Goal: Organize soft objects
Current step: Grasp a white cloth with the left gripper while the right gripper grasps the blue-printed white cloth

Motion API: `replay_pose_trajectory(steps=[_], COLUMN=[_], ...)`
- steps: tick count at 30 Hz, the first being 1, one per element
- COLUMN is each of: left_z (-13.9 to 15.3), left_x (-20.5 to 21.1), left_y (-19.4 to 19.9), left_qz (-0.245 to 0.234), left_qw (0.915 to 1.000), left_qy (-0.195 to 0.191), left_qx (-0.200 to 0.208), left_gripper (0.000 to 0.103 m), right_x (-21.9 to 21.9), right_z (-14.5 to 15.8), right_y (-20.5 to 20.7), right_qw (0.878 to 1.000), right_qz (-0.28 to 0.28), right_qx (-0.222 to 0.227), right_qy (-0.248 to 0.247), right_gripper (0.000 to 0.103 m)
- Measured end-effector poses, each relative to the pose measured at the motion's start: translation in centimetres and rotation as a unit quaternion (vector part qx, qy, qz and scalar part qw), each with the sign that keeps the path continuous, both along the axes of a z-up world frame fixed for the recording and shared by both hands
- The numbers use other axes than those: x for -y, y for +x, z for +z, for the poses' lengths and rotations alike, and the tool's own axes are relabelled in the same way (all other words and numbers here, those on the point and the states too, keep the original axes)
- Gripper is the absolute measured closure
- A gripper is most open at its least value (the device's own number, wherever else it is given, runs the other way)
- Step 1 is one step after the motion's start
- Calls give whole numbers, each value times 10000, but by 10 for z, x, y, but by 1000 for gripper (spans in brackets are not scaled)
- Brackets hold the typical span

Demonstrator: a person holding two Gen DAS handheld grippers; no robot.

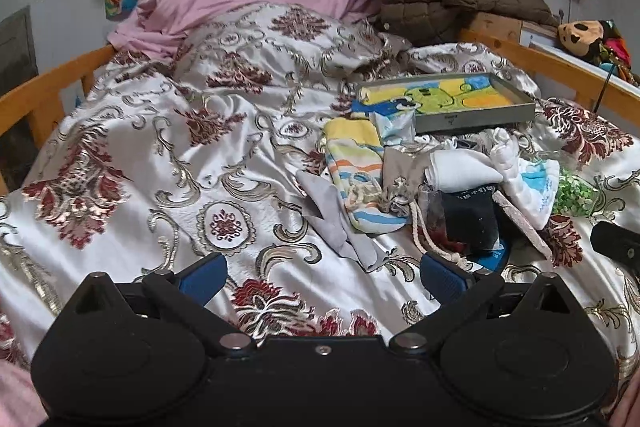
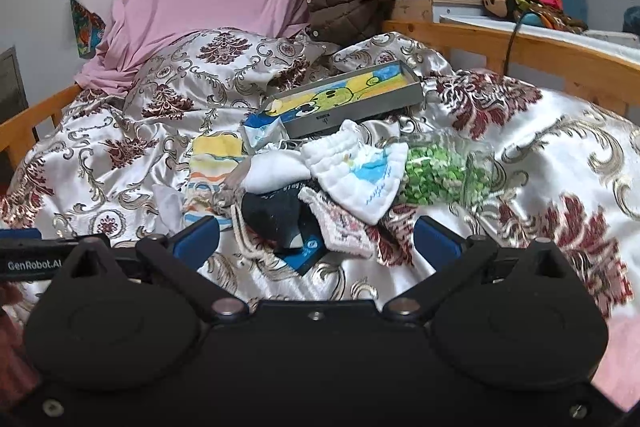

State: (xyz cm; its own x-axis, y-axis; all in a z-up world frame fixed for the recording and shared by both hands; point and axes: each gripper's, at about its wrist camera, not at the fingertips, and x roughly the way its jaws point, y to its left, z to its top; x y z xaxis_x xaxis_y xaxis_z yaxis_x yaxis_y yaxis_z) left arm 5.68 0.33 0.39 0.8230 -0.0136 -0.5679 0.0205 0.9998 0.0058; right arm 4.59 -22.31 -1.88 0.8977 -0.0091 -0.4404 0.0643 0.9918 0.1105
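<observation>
Bed with a satin damask cover, nothing sorted yet by the look of it. Grey tray is the landmark: the pile of soft items lies just in front of it. Right tool empty, fingers spread, pile straight ahead and nearer to it. Left tool also spread and empty, pile ahead and to its right. "GenRobot.AI" reads on the left tool's side.

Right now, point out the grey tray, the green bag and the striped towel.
Grey tray [image 2: 362,115], right wrist view, near side wall.
Green bag [image 2: 436,175], right wrist view, middle of its green contents.
Striped towel [image 1: 356,163], left wrist view, middle stripes.
</observation>
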Motion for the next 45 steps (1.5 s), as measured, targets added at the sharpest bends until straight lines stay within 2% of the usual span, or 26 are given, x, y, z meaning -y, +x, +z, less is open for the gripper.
replay_pose_trajectory(steps=[6,13,19,25,26,30,33,37,39,42,45], left_z=[-6,-10,-19,-22,-22,-21,-20,-24,-25,-29,-30], left_x=[7,18,38,50,52,63,74,85,90,94,96], left_y=[33,70,95,121,126,148,163,180,188,198,206], left_qz=[-136,-659,-1389,-1854,-1925,-2284,-2612,-3126,-3327,-3551,-3659], left_qw=[9998,9977,9895,9808,9793,9716,9639,9496,9430,9342,9288], left_qy=[79,-140,-189,-355,-388,-448,-391,-202,-68,103,98], left_qx=[-133,105,350,496,499,429,345,82,-77,-332,-584], left_gripper=[1,1,1,2,3,5,7,12,14,23,32], right_x=[0,-4,4,17,19,21,23,25,29,26,23], right_z=[-4,-9,-6,-12,-14,-23,-29,-33,-34,-37,-40], right_y=[33,67,95,131,139,156,164,168,168,173,179], right_qw=[9996,9982,9964,9956,9957,9954,9954,9946,9938,9917,9905], right_qz=[182,370,505,544,631,781,846,974,1064,1228,1289], right_qx=[52,62,102,3,-20,-116,-236,-261,-288,-354,-464], right_qy=[-219,-475,-676,-758,-678,-545,-393,-225,-143,-108,-74], right_gripper=[0,0,1,1,2,19,26,28,34,43,48])
